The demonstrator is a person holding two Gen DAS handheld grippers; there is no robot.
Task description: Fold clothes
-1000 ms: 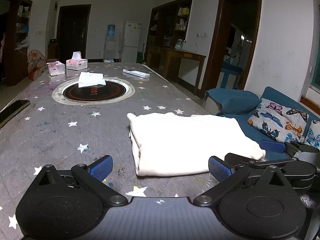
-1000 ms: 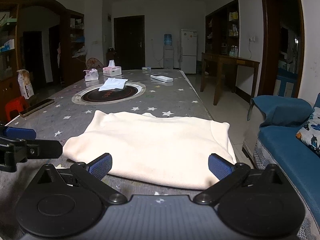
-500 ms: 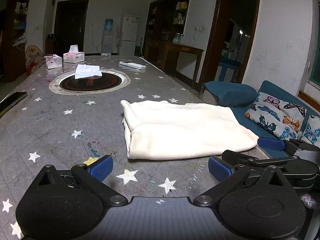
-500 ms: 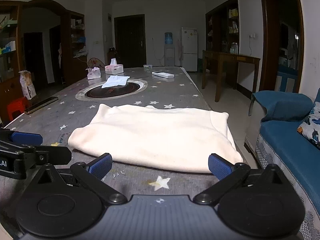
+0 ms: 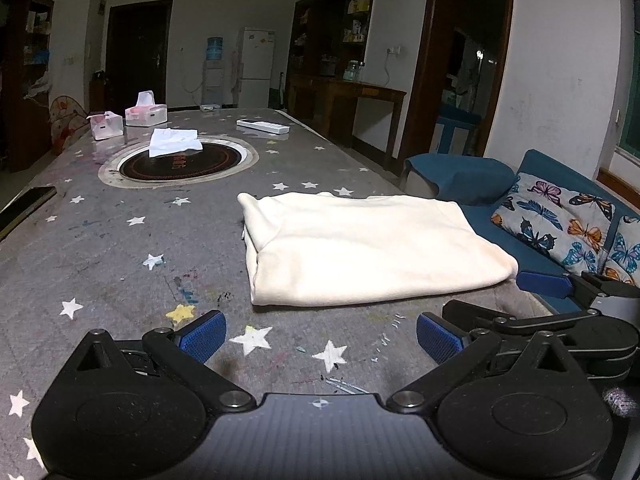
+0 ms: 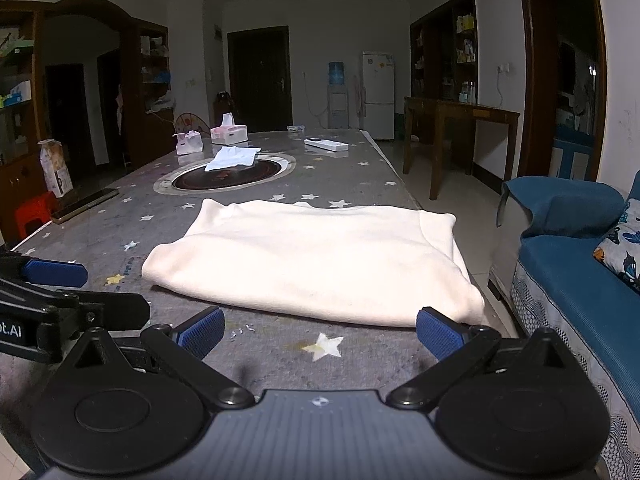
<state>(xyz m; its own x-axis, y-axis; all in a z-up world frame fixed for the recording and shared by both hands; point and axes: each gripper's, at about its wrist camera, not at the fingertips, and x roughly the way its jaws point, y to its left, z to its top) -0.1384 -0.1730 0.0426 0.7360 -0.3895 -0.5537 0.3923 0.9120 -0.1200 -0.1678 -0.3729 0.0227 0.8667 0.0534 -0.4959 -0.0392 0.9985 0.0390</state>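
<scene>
One cream garment (image 5: 360, 248), folded into a flat rectangle on starred worktop (image 5: 120, 248). Left hand-held gripper (image 5: 320, 338) and right hand-held gripper (image 6: 320, 332) spread, empty, garment at 12 o'clock. Folding appears largely done.

We see a dim room lit from overhead, corners vignetted black. The cloth (image 5: 360, 248) glares, nearly washed out. Fisheye bends the walls; focus stays sharp.
</scene>
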